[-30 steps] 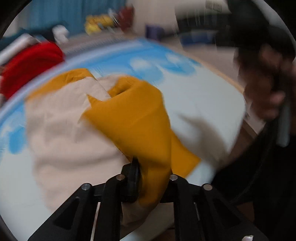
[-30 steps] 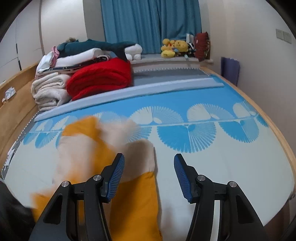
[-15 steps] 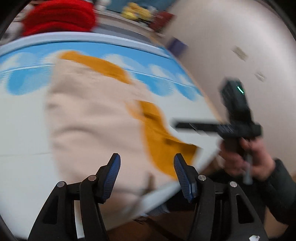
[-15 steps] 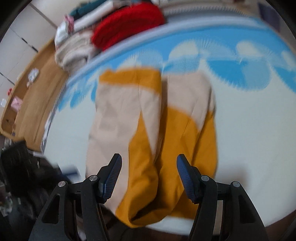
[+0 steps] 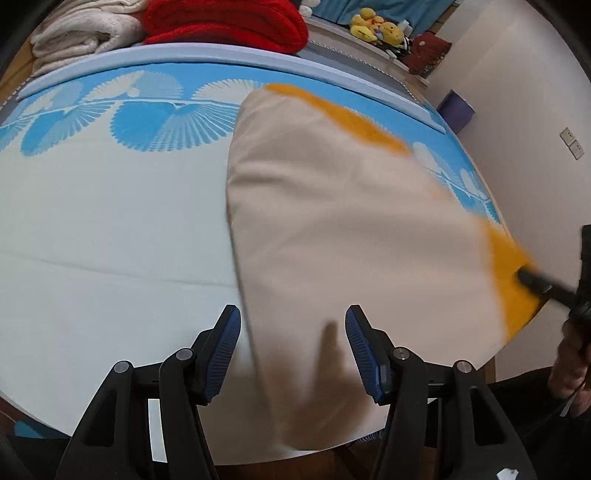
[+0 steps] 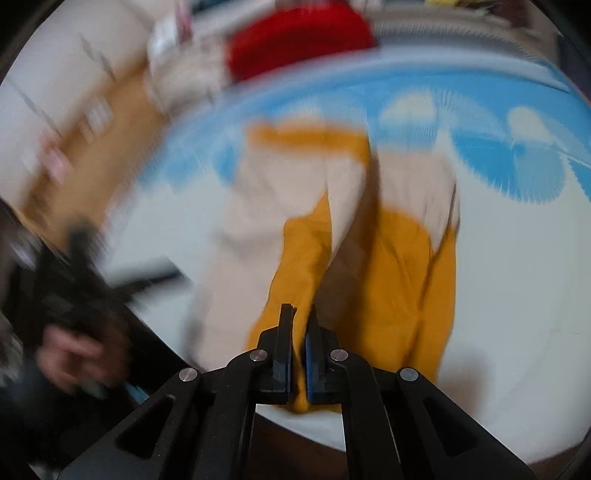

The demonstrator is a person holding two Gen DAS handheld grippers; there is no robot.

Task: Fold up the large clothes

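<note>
Right jaws clamping blurred garment [image 6: 369, 258], hem hidden

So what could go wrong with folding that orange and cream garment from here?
Only the right gripper is shut on the garment, pinching a thin orange edge that might slip free. The left gripper is open over the cream edge, so the garment may bunch if pulled. Its near end lies at the bed edge and could slide off.

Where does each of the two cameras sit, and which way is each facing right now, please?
Left wrist: behind the open left gripper, facing across the bed over the beige-and-orange garment.
Right wrist: behind the right gripper, shut on the garment's orange edge; a blurred hand shows at left.
Shared: the garment, the bed, the red blanket.
</note>
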